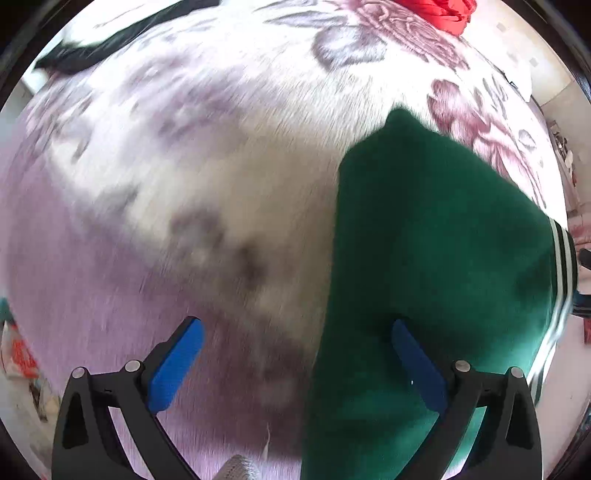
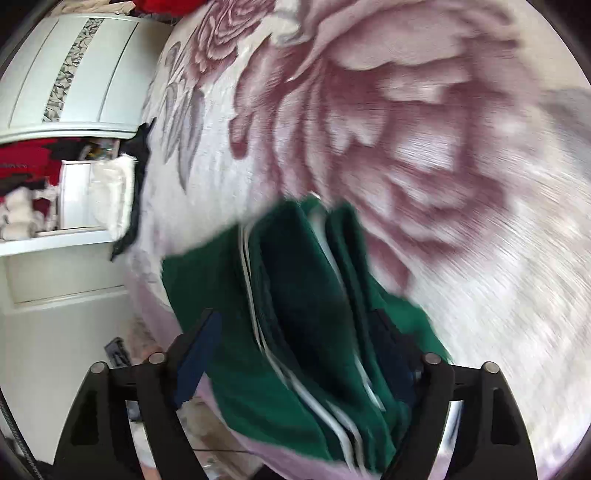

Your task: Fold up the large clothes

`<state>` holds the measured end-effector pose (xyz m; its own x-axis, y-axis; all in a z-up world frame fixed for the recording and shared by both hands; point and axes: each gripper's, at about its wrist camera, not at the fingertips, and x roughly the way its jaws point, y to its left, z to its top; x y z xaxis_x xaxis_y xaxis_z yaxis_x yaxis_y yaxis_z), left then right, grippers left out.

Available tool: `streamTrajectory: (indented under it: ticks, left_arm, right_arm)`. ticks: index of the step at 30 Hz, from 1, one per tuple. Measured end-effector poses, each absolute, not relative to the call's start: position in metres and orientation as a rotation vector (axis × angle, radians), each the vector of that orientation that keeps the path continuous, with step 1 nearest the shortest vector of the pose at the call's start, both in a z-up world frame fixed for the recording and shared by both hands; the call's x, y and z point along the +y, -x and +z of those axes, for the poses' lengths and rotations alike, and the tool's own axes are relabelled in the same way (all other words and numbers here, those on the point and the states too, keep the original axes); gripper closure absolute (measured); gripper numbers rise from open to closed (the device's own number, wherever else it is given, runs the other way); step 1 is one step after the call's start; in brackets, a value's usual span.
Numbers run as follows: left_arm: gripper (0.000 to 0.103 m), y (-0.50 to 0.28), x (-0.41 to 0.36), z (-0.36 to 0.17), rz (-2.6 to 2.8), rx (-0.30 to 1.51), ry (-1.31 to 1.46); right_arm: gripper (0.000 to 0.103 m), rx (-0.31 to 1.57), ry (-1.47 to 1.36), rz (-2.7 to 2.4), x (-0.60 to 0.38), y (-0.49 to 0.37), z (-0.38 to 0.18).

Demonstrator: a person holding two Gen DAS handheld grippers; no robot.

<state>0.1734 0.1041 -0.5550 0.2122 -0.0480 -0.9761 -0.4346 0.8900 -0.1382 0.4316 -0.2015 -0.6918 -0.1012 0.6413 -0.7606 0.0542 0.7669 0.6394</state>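
The green garment with white stripes (image 1: 436,236) lies folded on the floral blanket (image 1: 207,155), filling the lower right of the left wrist view; the left gripper (image 1: 297,354) hangs above it with jaws spread wide, one blue pad (image 1: 177,365) over bare blanket, the other over green cloth, pressing on nothing; a red cloth (image 1: 443,11) sits at the upper right edge, a black cloth (image 1: 92,51) at the upper left. In the right wrist view the garment's stacked folds (image 2: 295,295) lie lower centre between the right gripper's (image 2: 295,354) wide-parted fingers; whether the pads touch it is blurred; a white cabinet (image 2: 66,74) stands at upper left.
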Motion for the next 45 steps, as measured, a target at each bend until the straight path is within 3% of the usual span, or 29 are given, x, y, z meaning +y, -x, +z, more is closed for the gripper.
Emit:
streamTrajectory:
  ticks: [1,4,10,15,16,18,20,21,24,27,28,29,30,31,34,36,39,42,43,45]
  left_arm:
    - [0.000,-0.186,0.112,-0.560,0.269,1.338,0.421]
    - [0.000,-0.214,0.114,-0.565,0.237,1.320,0.424]
    - [0.000,-0.219,0.108,-0.545,0.207,1.295,0.389]
    - [0.000,-0.210,0.105,-0.555,0.202,1.337,0.404]
    - [0.000,-0.206,0.105,-0.554,0.201,1.337,0.408]
    - [0.000,-0.204,0.103,-0.554,0.203,1.331,0.401]
    - [0.000,-0.199,0.101,-0.551,0.211,1.326,0.389]
    - [0.000,-0.196,0.101,-0.550,0.214,1.325,0.388]
    - [0.000,-0.185,0.098,-0.548,0.235,1.329,0.392]
    - [0.000,-0.173,0.096,-0.550,0.257,1.347,0.412]
    - [0.000,-0.170,0.096,-0.552,0.262,1.357,0.418]
    - [0.000,-0.166,0.095,-0.553,0.266,1.367,0.423]
    - [0.000,-0.163,0.095,-0.554,0.271,1.374,0.424]
    - [0.000,-0.161,0.094,-0.554,0.272,1.378,0.422]
    - [0.000,-0.159,0.091,-0.551,0.267,1.380,0.397]
    - [0.000,-0.160,0.088,-0.551,0.257,1.381,0.372]
    - [0.000,-0.165,0.080,-0.556,0.242,1.378,0.352]
    - [0.000,-0.170,0.075,-0.563,0.248,1.399,0.310]
    - [0.000,-0.170,0.077,-0.562,0.246,1.395,0.315]
    - [0.000,-0.169,0.080,-0.559,0.245,1.390,0.324]
  right_arm:
    - [0.019,1.655,-0.573,0.529,-0.192,-0.442,-0.707]
    - [0.092,1.684,-0.651,0.438,-0.175,-0.454,-0.731]
    - [0.097,1.529,-0.627,0.227,-0.206,-0.449,-0.691]
    - [0.096,1.633,-0.574,0.281,-0.205,-0.450,-0.718]
    - [0.089,1.631,-0.560,0.314,-0.204,-0.450,-0.714]
    - [0.073,1.641,-0.582,0.371,-0.211,-0.444,-0.701]
    - [0.021,1.629,-0.582,0.420,-0.222,-0.429,-0.691]
    - [0.015,1.621,-0.555,0.440,-0.226,-0.419,-0.688]
    - [0.014,1.744,-0.474,0.473,-0.226,-0.387,-0.713]
    - [0.014,1.872,-0.601,0.578,-0.216,-0.355,-0.760]
    - [0.022,1.841,-0.634,0.586,-0.213,-0.348,-0.768]
    - [0.042,1.809,-0.639,0.557,-0.209,-0.344,-0.772]
    - [0.054,1.803,-0.622,0.526,-0.206,-0.342,-0.772]
    - [0.076,1.774,-0.650,0.489,-0.207,-0.340,-0.766]
    - [0.082,1.704,-0.717,0.408,-0.212,-0.331,-0.724]
    - [0.083,1.636,-0.735,0.344,-0.228,-0.324,-0.689]
    - [0.082,1.636,-0.622,0.296,-0.234,-0.319,-0.694]
    - [0.063,1.797,-0.554,0.332,-0.226,-0.319,-0.743]
    - [0.047,1.809,-0.511,0.333,-0.226,-0.323,-0.746]
    - [0.044,1.790,-0.494,0.320,-0.234,-0.329,-0.735]
